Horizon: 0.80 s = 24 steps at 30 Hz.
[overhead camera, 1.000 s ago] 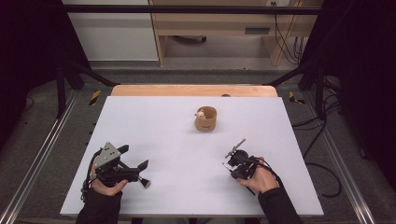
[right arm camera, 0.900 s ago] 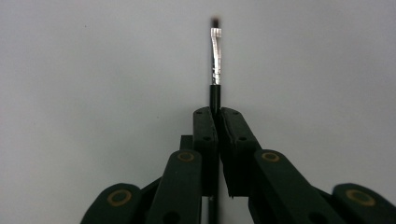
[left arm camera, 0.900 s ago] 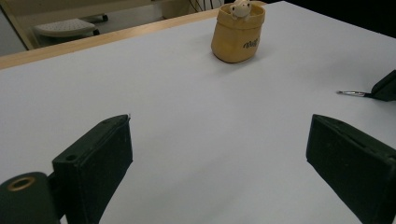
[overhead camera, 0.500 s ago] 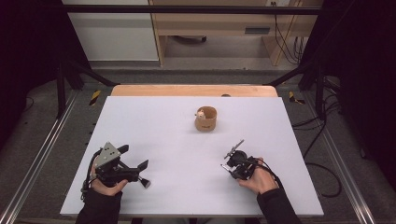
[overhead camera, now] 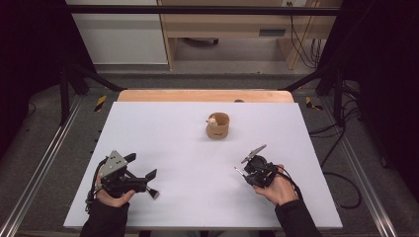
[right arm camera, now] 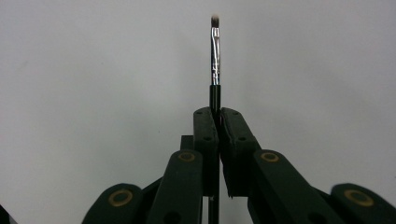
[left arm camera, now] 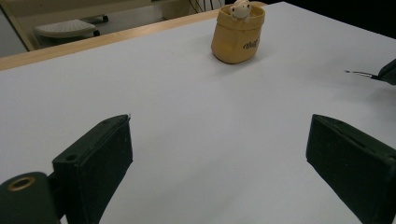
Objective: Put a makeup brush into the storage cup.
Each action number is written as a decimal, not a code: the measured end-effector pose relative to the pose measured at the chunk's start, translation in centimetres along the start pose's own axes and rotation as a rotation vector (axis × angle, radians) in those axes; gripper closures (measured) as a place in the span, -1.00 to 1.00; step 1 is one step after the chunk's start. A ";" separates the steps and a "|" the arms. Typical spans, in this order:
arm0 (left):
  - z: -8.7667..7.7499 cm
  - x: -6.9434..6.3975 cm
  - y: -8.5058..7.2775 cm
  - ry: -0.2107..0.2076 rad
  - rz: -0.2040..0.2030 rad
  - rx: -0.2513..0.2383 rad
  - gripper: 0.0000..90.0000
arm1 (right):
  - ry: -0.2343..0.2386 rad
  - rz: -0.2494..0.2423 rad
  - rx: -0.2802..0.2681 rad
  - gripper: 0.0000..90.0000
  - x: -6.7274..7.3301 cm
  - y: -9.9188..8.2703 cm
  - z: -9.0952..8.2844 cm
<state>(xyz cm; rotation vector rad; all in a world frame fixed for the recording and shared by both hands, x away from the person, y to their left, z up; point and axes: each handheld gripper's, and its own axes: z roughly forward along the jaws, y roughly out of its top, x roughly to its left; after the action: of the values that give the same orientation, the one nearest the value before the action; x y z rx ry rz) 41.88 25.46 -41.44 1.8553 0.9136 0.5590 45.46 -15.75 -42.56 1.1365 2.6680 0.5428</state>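
The right tool (right arm camera: 217,122) is clamped on a thin brush (right arm camera: 215,56), bristles out ahead, low over the near right of the white surface (overhead camera: 163,133). The left tool (left arm camera: 219,163) stands apart, empty. Carry the brush level toward the tan cup (overhead camera: 218,126) far of centre, then tip it in gently.

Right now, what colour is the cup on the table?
Tan-yellow cup, clearest in the left gripper view.
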 end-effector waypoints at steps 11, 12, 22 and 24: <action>0.0 0.0 0.0 0.000 -0.003 -0.002 -0.86 | -0.020 0.040 -0.179 0.91 -0.1 0.1 -2.3; 0.0 0.0 0.0 0.001 -0.002 -0.002 -0.86 | -0.017 0.051 -0.193 0.91 -0.2 0.1 -2.6; 0.0 -0.1 0.0 0.000 0.000 -0.002 -0.86 | -0.019 0.107 -0.312 0.91 -1.0 -0.3 -4.0; 0.0 -0.1 0.0 0.000 0.000 -0.002 -0.86 | -0.023 0.108 -0.332 0.91 -1.2 -0.3 -4.2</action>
<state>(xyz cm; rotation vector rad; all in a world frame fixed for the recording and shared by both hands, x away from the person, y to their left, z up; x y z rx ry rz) 41.86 25.41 -41.44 1.8534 0.9124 0.5603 44.71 -17.88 -38.78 1.1789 2.3878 0.9428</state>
